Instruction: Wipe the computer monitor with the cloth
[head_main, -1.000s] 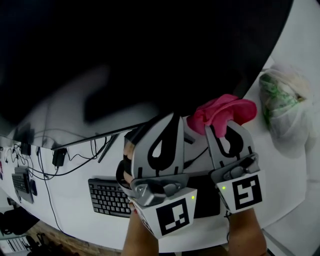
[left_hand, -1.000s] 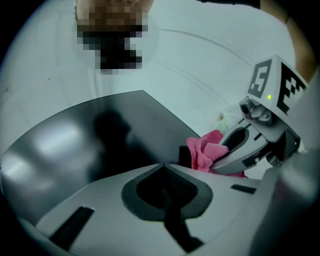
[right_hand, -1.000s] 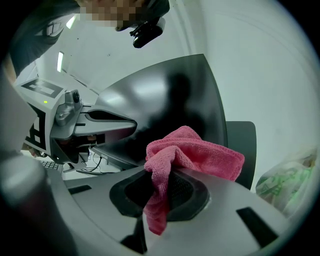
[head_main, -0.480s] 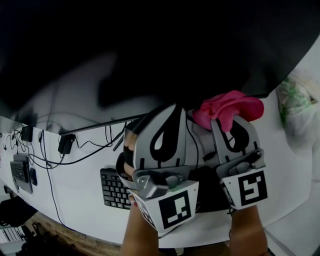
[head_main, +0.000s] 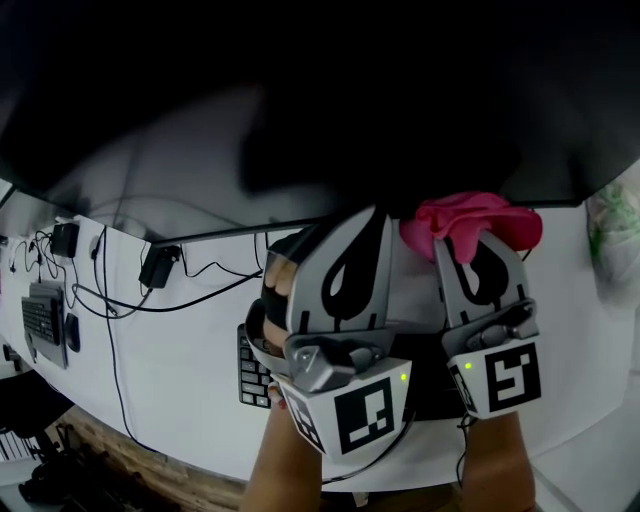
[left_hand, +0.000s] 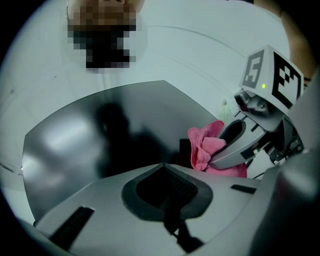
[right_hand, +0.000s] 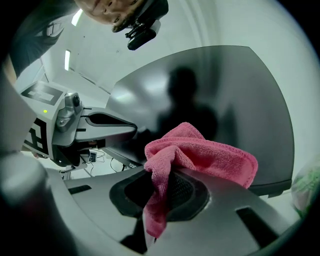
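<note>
The dark monitor (head_main: 300, 90) fills the top of the head view. A pink cloth (head_main: 470, 215) lies bunched against its lower edge, and my right gripper (head_main: 470, 245) is shut on it. In the right gripper view the cloth (right_hand: 200, 155) drapes over my right gripper (right_hand: 167, 175), with the screen (right_hand: 215, 90) right behind it. My left gripper (head_main: 350, 230) is close beside the right one, shut and holding nothing. It points at the screen (left_hand: 100, 145). The left gripper view shows the cloth (left_hand: 207, 147) to its right.
On the white desk (head_main: 180, 380) under the monitor are a black keyboard (head_main: 252, 365), partly hidden by my left gripper, loose cables (head_main: 130, 300) and a power adapter (head_main: 157, 266). A second keyboard (head_main: 40, 322) lies far left. A plastic bag (head_main: 618, 215) sits at the right edge.
Both grippers and the cloth have shifted left along the monitor's lower edge relative to the desk. The keyboard now lies mostly under my left gripper. The right gripper's grip on the cloth is unchanged.
</note>
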